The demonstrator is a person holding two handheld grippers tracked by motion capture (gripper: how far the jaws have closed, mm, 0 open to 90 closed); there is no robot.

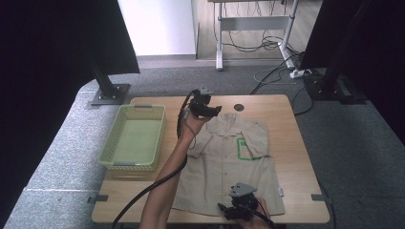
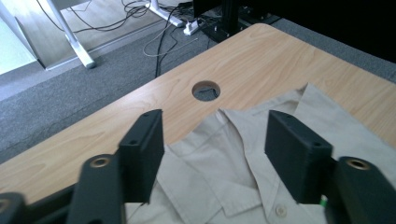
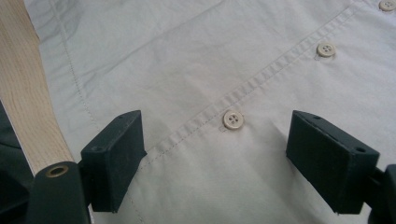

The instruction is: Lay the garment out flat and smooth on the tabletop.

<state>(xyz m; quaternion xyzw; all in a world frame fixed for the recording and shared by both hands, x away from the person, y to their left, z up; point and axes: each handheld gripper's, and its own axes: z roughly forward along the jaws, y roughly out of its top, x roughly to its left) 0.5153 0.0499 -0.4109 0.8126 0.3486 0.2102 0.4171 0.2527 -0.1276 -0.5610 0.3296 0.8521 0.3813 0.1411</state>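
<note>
High view: beige shirt [image 1: 224, 162] lies flat; left gripper [image 1: 206, 110] at its twelve o'clock collar, right gripper [image 1: 239, 209] at six o'clock hem (both spread, empty). Pinch single layers squarely.

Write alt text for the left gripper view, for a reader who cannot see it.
The left gripper, its two black jaws standing apart, hovers over the collar of a beige button-up shirt lying flat on a wooden table. A round hole in the tabletop sits just beyond the collar, with grey carpet and loose cables on the floor behind.
</note>
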